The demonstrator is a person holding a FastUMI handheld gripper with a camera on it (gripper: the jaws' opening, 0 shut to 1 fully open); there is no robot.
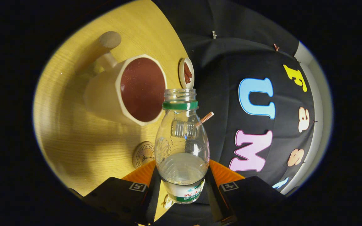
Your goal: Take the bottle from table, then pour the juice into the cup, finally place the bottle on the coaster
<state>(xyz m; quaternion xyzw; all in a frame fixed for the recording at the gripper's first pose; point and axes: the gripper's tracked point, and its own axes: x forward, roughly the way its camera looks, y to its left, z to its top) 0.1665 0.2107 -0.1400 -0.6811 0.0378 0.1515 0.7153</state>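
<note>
Clear plastic, the bottle [182, 141] was clamped between both fingers of the gripper [182, 191], its uncapped mouth just beside the cup [127, 89]. Near the bottle's base, the round coaster [143, 154] lay on the wooden table [74, 141].

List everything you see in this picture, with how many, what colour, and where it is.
bottle: one, clear with a green neck band, uncapped, a little liquid inside, held between the fingers, mouth toward the cup.
cup: one, cream with a dark reddish inside, handled, on the table beyond the bottle.
coaster: one, round, tan, on the table beside the bottle, near the fingers.
small dish: one, pale rim with brown contents, beyond the cup at the table edge.
straw: one, striped, behind the bottle.
table: one, light wood.
tool: one, fingers pressing the bottle's lower body from both sides.
</note>
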